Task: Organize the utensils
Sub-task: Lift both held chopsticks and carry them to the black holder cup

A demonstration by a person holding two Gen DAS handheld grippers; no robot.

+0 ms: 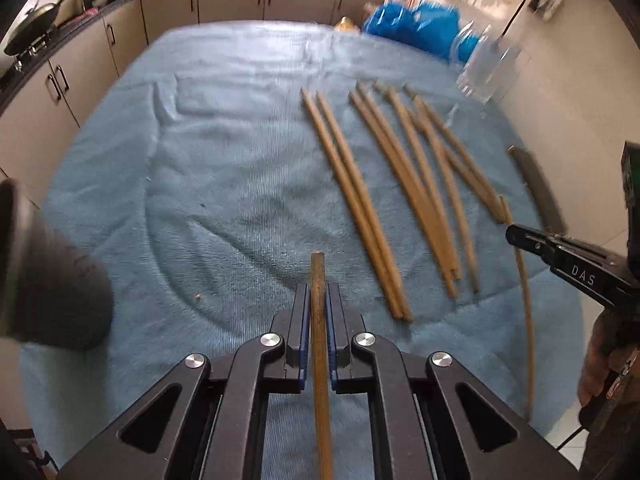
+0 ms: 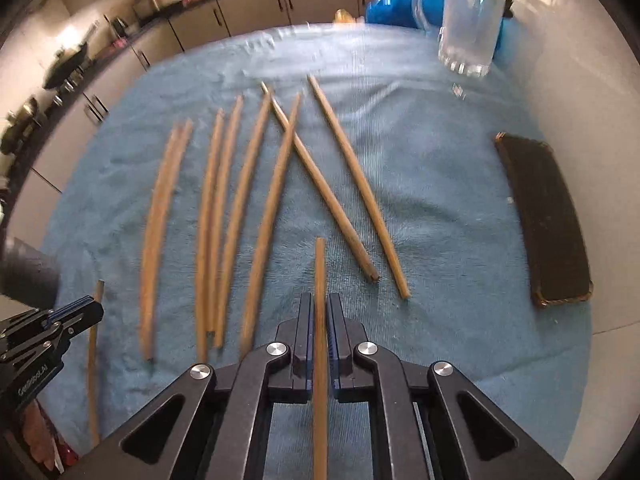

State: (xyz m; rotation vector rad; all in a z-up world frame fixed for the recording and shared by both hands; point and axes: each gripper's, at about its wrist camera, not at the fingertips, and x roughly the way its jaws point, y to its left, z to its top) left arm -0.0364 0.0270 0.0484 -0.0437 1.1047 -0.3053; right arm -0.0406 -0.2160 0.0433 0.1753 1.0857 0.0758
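Several wooden chopsticks (image 1: pixel 400 184) (image 2: pixel 224 216) lie side by side, two of them crossed, on a blue towel (image 1: pixel 224 160) (image 2: pixel 440 208). In the left wrist view my left gripper (image 1: pixel 319 286) is shut on one chopstick (image 1: pixel 318 268) that sticks out ahead of the pads. At that view's right edge, my right gripper (image 1: pixel 514 236) holds another chopstick (image 1: pixel 526 312). The right wrist view shows the right gripper (image 2: pixel 319 297) shut on its chopstick (image 2: pixel 320 264). The left gripper (image 2: pixel 94 312) is at lower left with its stick (image 2: pixel 93 376). Both held sticks hang above the towel.
A clear glass (image 1: pixel 488 68) (image 2: pixel 470 20) stands at the towel's far right, with a blue plastic bag (image 1: pixel 416 24) (image 2: pixel 400 0) behind it. A dark flat case (image 2: pixel 544 220) (image 1: pixel 536 184) lies right of the towel. A dark sleeve (image 1: pixel 44 272) is at the left. Kitchen cabinets (image 1: pixel 232 0) line the back.
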